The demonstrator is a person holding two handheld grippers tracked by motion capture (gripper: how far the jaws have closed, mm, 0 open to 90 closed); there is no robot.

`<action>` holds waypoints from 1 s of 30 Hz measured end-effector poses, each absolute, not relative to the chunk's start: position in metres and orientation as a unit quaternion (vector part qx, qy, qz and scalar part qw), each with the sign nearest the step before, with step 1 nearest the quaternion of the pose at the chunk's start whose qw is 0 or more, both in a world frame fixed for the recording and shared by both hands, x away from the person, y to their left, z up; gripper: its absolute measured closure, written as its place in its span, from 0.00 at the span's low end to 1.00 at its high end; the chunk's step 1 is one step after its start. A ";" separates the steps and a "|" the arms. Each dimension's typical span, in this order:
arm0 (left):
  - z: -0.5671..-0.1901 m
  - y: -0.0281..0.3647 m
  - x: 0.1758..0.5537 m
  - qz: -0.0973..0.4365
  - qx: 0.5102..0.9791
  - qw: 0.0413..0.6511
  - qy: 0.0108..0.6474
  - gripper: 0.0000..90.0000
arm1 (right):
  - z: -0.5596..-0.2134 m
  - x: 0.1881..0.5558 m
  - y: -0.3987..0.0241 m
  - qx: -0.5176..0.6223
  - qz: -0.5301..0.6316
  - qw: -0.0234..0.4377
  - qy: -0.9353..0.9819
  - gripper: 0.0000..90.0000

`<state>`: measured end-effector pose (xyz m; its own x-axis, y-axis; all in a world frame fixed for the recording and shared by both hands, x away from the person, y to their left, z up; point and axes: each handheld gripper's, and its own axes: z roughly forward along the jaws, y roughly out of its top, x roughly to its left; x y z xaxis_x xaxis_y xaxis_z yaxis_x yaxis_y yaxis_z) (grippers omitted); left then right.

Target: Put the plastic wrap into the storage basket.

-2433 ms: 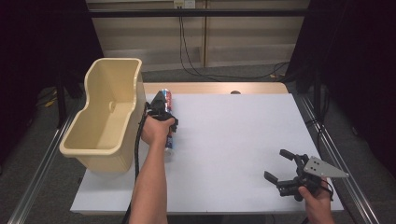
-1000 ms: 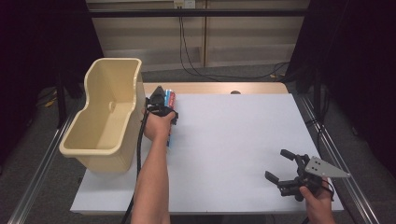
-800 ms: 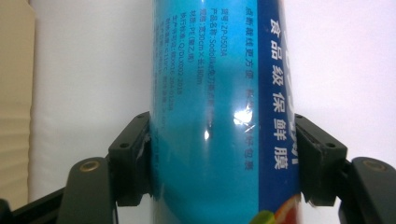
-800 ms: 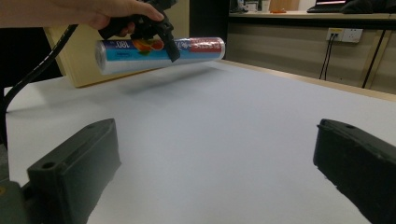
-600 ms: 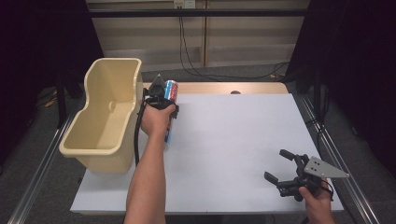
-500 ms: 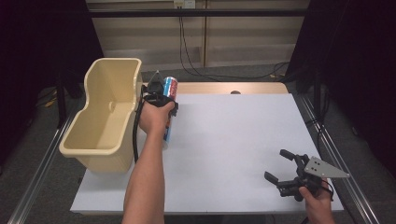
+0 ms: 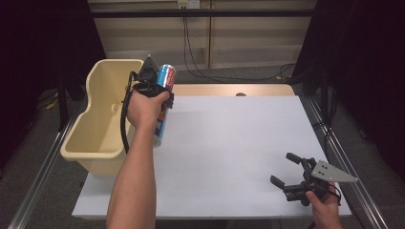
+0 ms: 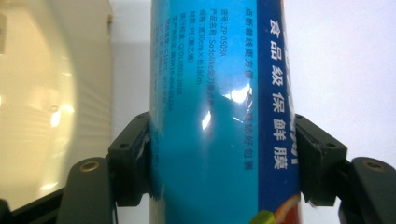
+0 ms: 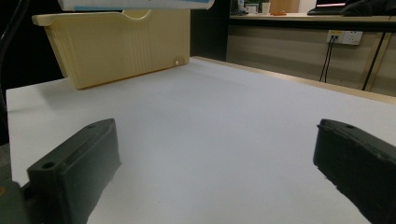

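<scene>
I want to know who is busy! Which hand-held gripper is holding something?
The left hand-held gripper, near the yellow bin. It is shut on the blue roll box, lifted off the table. The right hand-held gripper is open, holding nothing.

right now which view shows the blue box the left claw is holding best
The left gripper view: the blue box is close up, label readable, a jaw pressed on each side. The high view shows the whole box lifted beside the yellow bin. The right gripper view catches just its edge at the top.
</scene>
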<state>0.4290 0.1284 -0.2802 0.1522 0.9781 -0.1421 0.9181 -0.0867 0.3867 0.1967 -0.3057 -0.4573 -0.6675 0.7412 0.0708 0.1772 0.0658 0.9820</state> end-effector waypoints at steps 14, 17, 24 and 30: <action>-0.243 0.163 0.411 0.090 0.727 0.204 0.649 0.35 | -0.457 0.197 -0.305 0.333 0.597 0.236 0.691 0.00; -0.239 0.171 0.407 0.094 0.724 0.204 0.652 0.35 | -0.457 0.197 -0.305 0.332 0.597 0.236 0.691 0.00; -0.235 0.194 0.400 0.098 0.720 0.203 0.656 0.35 | -0.458 0.197 -0.304 0.331 0.595 0.236 0.693 0.00; -0.236 0.214 0.395 0.100 0.715 0.198 0.663 0.35 | -0.458 0.197 -0.304 0.333 0.595 0.236 0.692 0.00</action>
